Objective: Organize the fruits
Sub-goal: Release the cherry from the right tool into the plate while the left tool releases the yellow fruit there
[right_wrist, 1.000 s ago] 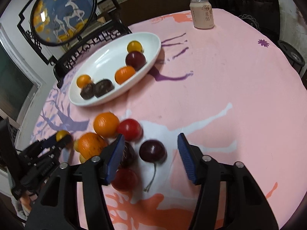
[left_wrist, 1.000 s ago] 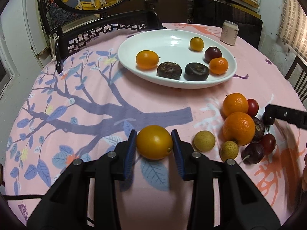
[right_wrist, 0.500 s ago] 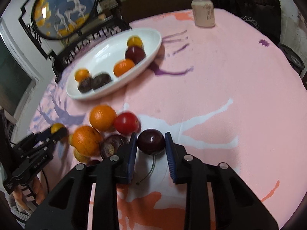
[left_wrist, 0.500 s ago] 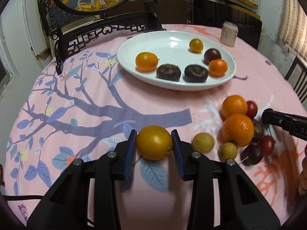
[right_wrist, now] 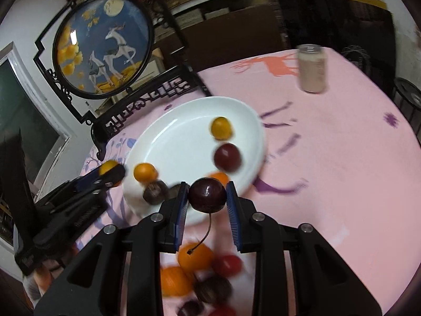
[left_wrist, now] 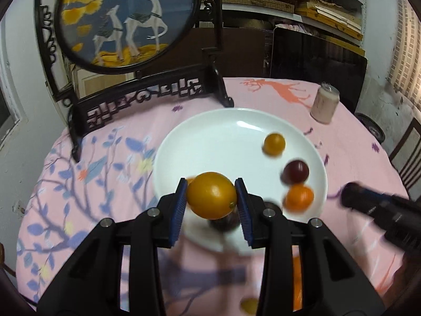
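Your left gripper point(left_wrist: 211, 202) is clamped across the middle of a smooth, firm golden-orange kumquat-like fruit point(left_wrist: 211, 195), held above the near rim of the white ceramic plate point(left_wrist: 210, 137); it looks light but slick, so keep the squeeze gentle. Your right gripper point(right_wrist: 208, 202) pinches a glossy dark-red cherry point(right_wrist: 207, 195) by its round body, stem dangling, over the plate's near edge; it is soft and bruises easily

Your left gripper point(left_wrist: 211, 202) and right gripper point(right_wrist: 208, 199) look alike: black plastic frames, 2 blue ribbed pads point(left_wrist: 175, 212) apiece, 4 round silver screws point(left_wrist: 153, 212) on each.
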Available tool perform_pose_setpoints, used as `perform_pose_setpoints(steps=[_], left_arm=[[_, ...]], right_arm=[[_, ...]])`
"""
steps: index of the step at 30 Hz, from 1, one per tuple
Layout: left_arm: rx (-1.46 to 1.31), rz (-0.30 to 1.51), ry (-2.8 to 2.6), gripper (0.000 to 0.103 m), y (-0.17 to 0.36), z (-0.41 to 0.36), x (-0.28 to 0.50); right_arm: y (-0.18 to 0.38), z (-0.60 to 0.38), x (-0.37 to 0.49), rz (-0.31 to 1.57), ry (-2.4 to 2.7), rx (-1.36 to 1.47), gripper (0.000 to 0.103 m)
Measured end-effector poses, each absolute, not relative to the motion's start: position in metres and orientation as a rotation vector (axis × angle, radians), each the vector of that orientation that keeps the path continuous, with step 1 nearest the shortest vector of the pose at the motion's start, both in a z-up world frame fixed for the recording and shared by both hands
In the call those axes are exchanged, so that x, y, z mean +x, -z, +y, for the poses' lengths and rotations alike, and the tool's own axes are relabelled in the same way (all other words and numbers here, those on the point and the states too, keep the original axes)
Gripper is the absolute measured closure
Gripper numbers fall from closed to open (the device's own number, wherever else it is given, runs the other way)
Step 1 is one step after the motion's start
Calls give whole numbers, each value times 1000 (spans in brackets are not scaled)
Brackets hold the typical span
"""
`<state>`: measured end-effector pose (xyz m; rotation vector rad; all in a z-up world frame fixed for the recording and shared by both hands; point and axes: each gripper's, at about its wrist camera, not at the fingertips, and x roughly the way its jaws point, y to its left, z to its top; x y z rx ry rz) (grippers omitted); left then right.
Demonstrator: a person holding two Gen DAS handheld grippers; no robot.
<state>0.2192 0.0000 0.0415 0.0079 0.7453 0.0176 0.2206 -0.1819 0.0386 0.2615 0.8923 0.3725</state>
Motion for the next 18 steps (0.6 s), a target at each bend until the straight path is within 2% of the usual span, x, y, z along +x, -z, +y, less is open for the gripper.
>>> perform_pose_setpoints(steps=[4,5,6,7,9,11,13,18], left_arm=[[-6,772,-35,65,-29,3,247],[-15,775,-32,64,-25,6,250],[-15,779,-31,64,-23,8,253],[-14,785,-22,54,-22,10,255],[-38,768,-43,51,-25,17,252],[-72,757,-33,42,-30,22,248],[-82,749,-32,40,-33,24,243],[-76,721,-65,22,-32,28,215]], right_arm=[[-27,-157,251,911,-381,230,71],[-24,-156,257,906,-378,231,66],[-23,-156,259,902,-370,226,54],[-22,-158,259,894,-366,220,49],[-25,-166,257,859,-366,226,47],[-29,-174,252,836,-368,240,47],[-34,-181,244,820,-364,242,47],[-40,-194,222,812,-344,259,45]])
